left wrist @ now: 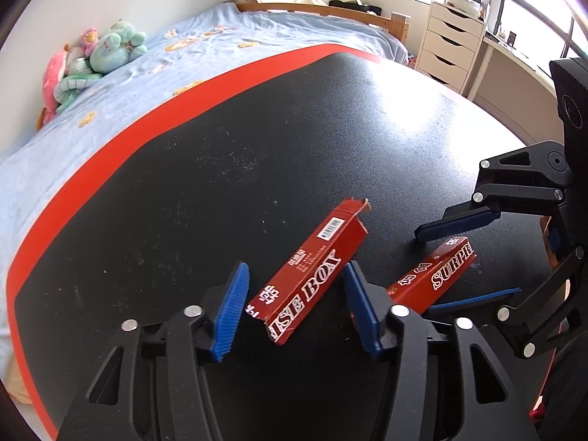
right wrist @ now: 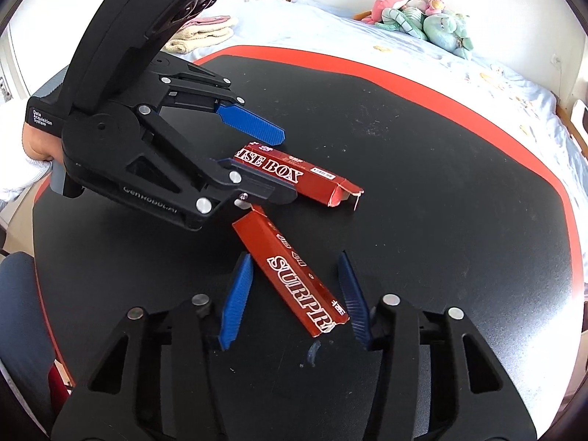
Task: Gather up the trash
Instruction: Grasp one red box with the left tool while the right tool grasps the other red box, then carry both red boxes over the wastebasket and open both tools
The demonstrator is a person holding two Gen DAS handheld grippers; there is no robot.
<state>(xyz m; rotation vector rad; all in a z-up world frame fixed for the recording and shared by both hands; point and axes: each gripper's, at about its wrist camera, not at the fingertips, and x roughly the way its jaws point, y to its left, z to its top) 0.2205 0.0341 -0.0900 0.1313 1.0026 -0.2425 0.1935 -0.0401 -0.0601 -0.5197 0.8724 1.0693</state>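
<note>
Both grippers spread: left gripper [left wrist: 294, 307] straddles the "BOX" carton half [left wrist: 312, 275], right gripper [right wrist: 294, 301] straddles the "SURPR" carton half [right wrist: 294, 279] | both halves lie on the black table [left wrist: 220, 169] | step: pre-grasp | next: squeeze, lift.

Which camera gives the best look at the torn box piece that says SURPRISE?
Right wrist view: the SURPRI piece lies unobstructed between the open right hand-held gripper. In the left wrist view, that piece sits off to the side, partly hidden behind a finger.
</note>
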